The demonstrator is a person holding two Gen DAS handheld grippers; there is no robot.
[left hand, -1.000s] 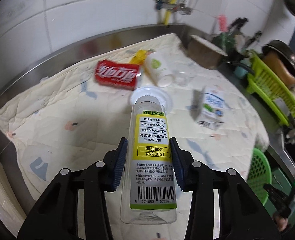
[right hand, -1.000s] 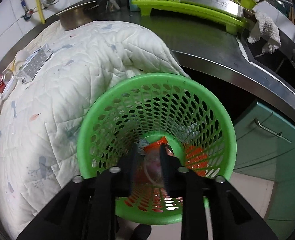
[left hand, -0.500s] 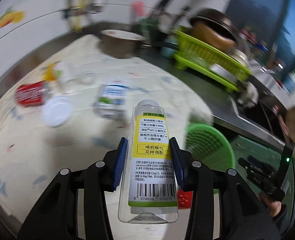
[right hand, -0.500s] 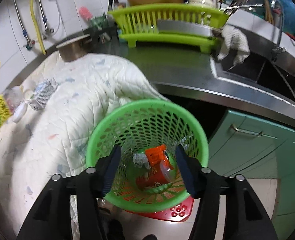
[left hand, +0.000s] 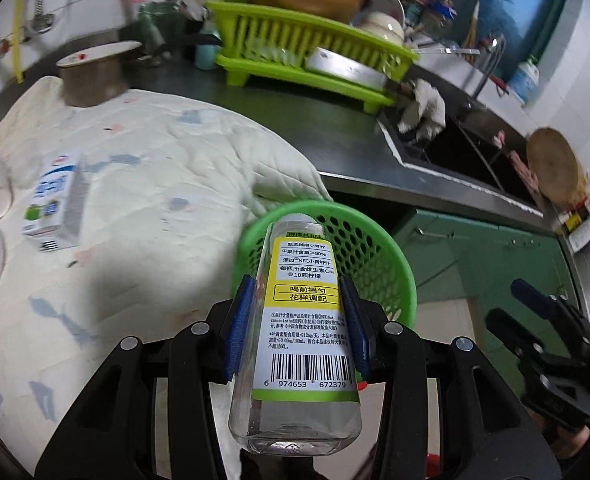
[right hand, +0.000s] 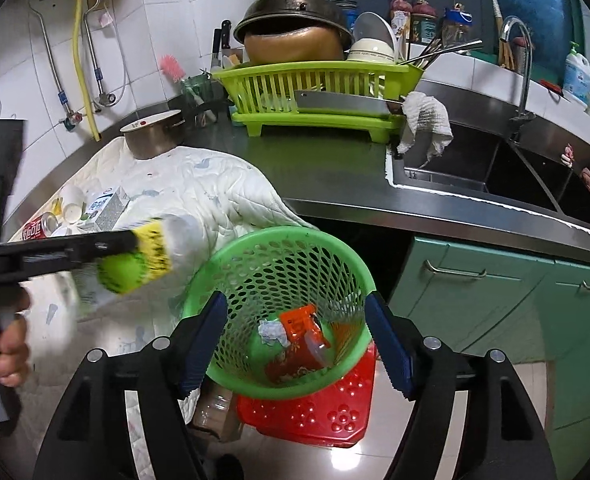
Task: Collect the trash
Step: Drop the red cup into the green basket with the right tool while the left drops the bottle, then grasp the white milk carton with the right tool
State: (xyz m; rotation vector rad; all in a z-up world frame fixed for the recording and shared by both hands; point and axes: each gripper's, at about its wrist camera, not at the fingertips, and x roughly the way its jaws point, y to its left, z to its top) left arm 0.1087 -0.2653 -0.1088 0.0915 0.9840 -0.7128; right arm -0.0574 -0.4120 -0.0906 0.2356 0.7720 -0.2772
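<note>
Left tongs, clamping bottle, now swung over green basket mid-frame; right tongs opened wide, emptied; drop next.

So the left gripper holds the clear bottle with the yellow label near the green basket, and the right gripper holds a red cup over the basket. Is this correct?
Not quite. The right gripper holds nothing: the right wrist view shows its jaws wide open above the green basket, and the red cup already lies inside. The left gripper does grip the clear bottle near the basket.
</note>
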